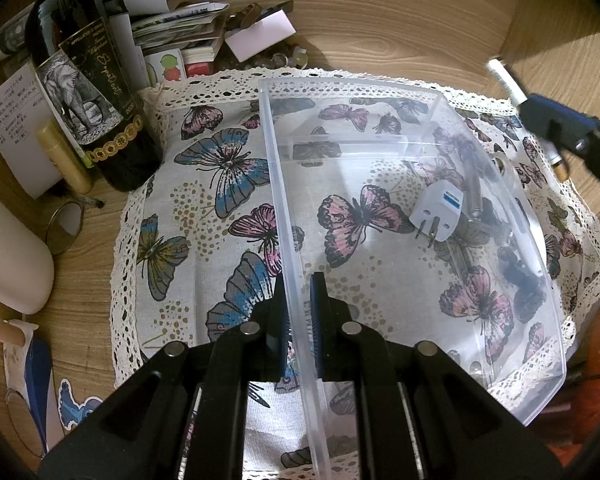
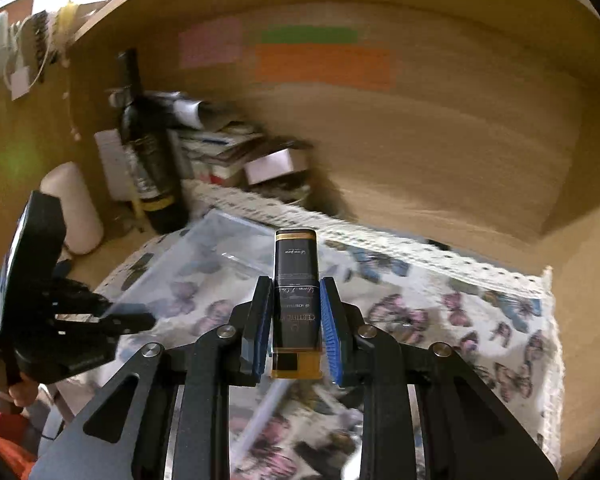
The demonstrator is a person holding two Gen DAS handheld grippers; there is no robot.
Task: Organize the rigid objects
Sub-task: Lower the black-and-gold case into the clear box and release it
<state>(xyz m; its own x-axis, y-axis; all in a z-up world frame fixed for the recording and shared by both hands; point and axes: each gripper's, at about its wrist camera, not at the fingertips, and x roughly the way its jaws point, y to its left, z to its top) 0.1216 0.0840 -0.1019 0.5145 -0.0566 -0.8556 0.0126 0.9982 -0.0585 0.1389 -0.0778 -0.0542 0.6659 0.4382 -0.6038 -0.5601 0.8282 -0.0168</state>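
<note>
Gripping the near wall of the clear box (image 1: 380,292), the left tongs (image 1: 298,300) are closed on it. A black and gold tube (image 2: 296,292) is held tight between the closed right tongs (image 2: 296,312), above the butterfly cloth (image 2: 440,320). If released too early, the tube may be dropped outside the box. A white plug (image 1: 438,210) lies inside already; a wine bottle (image 1: 88,92) stands near.

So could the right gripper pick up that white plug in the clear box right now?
Probably not as things stand. The right gripper is already shut on a black and gold tube, so its fingers are full. The white plug lies uncovered in the open clear box, so nothing blocks the way from above.
</note>
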